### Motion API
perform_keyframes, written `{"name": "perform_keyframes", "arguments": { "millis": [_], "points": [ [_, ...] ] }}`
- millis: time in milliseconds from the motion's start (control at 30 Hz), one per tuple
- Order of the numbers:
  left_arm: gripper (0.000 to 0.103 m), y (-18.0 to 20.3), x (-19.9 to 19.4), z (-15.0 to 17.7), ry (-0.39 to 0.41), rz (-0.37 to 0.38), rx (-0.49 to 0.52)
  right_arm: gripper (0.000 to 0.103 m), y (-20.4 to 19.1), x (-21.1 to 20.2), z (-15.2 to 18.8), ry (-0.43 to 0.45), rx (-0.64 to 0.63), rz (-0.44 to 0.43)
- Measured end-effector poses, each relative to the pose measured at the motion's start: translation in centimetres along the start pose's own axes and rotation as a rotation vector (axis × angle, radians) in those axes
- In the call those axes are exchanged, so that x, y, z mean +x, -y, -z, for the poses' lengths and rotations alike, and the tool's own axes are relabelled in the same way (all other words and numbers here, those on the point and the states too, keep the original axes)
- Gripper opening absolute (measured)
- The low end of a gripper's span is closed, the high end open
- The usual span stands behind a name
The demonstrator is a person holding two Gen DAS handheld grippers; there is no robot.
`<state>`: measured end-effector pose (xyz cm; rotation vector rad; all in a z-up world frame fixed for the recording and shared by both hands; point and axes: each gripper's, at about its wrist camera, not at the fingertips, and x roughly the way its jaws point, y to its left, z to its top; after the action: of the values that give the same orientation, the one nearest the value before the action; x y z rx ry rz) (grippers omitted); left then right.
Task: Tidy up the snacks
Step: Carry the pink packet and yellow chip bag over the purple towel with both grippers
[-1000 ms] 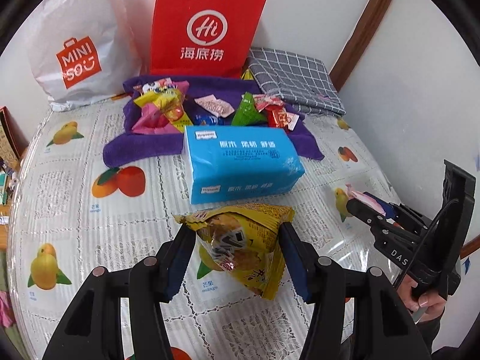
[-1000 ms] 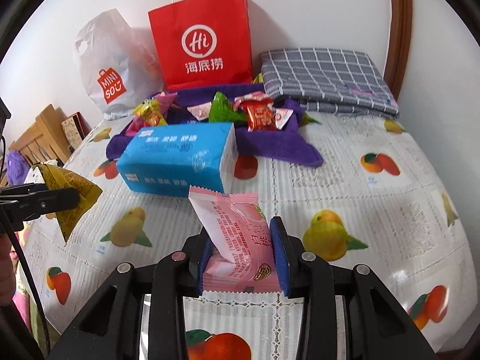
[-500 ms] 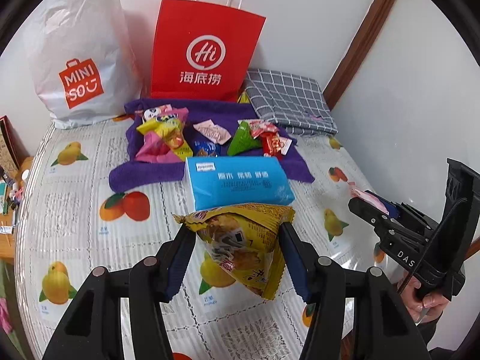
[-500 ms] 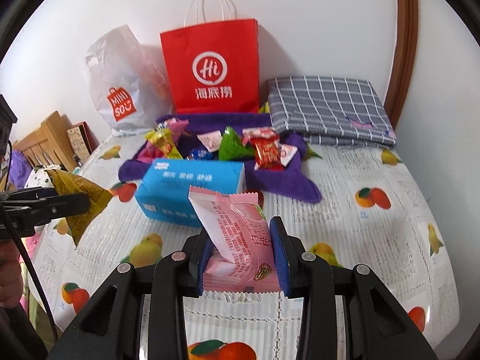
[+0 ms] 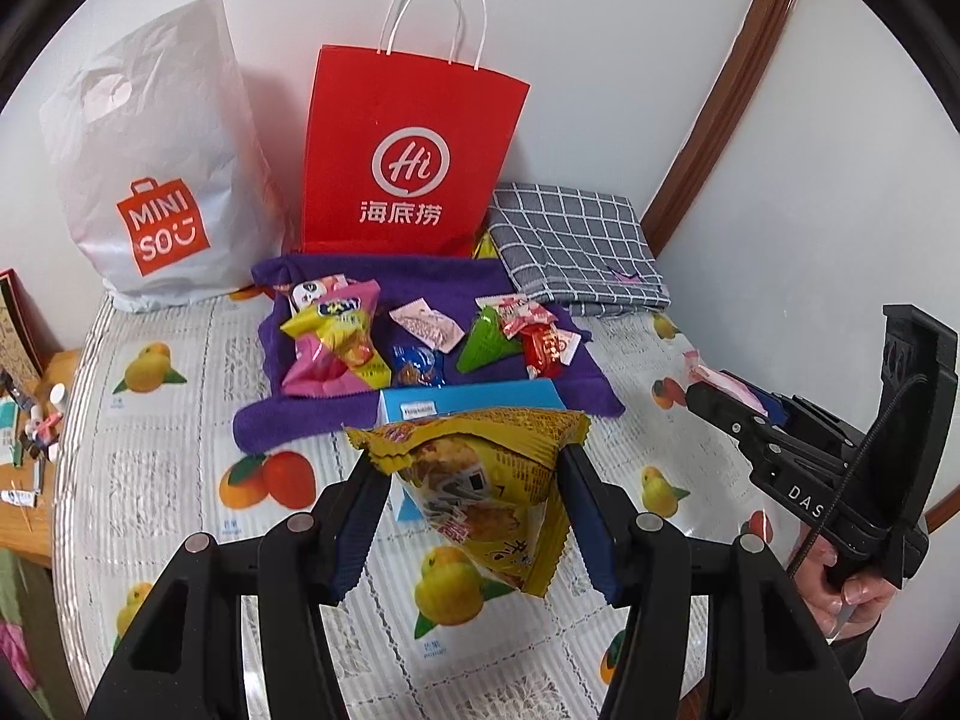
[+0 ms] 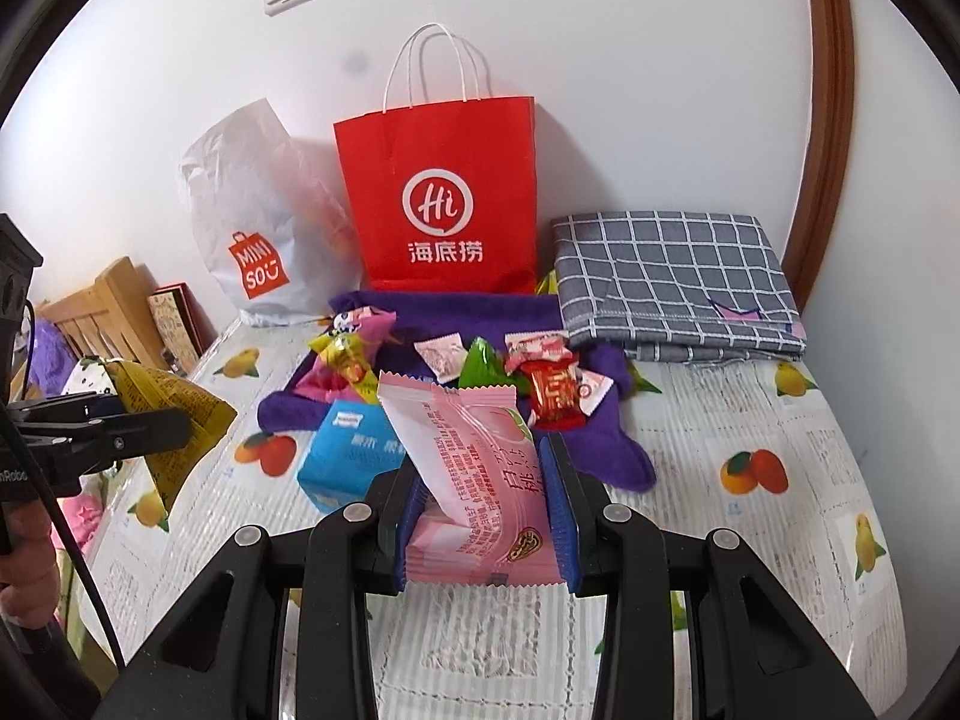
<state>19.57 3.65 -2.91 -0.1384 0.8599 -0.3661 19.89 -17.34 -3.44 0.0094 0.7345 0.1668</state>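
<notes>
Both claws risen, left claw (image 5: 468,516) clenching yellow packet (image 5: 486,504), right claw (image 6: 483,516) clenching pink packet (image 6: 474,474)

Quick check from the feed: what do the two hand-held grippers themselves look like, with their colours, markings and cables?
Both are matte black plastic with blue ribbed pads on the fingers and round silver pivot screws. The left hand-held gripper and the right hand-held gripper match. Seen from the side, the right one bears white letters "DAS" and a thin black cable; a dark sleeve covers that wrist.

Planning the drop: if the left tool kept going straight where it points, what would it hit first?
Probably the blue tissue pack, just beyond the yellow snack that the left tool holds; depth is unclear.
</notes>
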Motion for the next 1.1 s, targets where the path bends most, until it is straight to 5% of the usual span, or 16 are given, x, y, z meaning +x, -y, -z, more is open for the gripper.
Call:
{"name": "perform_keyframes", "arguments": {
  "millis": [1100],
  "points": [
    [0.054, -1.3, 3.7, -6.3, 0.038, -0.016, 0.001, 0.036, 3.2, 6.7, -6.8, -0.025, 0.063, -0.024]
  ]
}}
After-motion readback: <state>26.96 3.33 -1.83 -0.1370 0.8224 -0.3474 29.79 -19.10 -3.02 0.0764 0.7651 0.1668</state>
